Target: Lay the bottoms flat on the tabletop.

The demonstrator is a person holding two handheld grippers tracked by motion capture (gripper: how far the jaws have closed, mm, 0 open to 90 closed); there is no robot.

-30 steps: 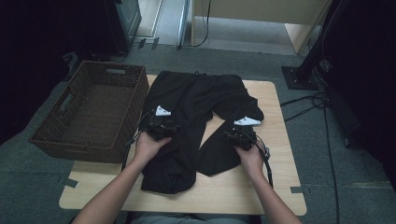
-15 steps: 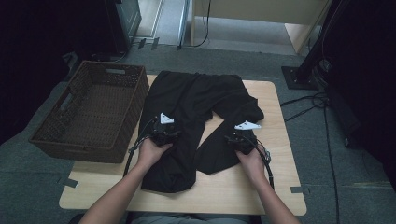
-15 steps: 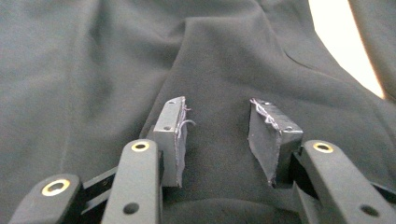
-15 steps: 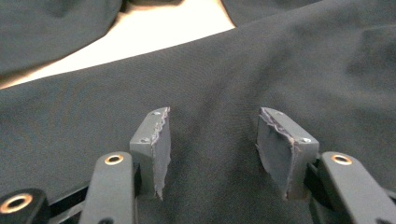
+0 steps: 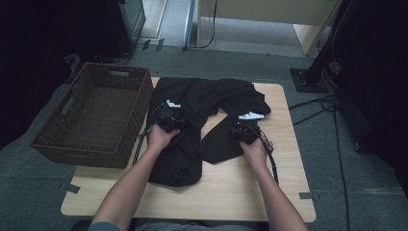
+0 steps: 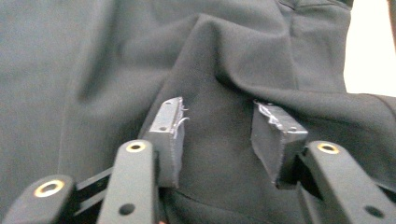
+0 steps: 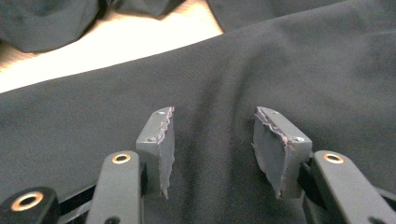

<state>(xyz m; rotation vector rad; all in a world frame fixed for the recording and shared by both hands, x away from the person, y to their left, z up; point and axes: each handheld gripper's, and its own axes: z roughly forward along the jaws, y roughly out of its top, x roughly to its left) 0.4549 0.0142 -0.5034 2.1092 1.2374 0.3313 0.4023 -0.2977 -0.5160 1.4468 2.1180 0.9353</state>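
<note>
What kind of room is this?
Probably a lab or workshop set up for recording. A small wooden table stands on grey carpet, with dark equipment stands and loose cables around it, and black trousers beside a wicker basket.

The wicker basket point(image 5: 96, 115) is blocking the left edge of the bench point(image 5: 231, 192), the black garment point(image 5: 202, 120) is covering the middle, and bare wood is lying free near the person.
</note>
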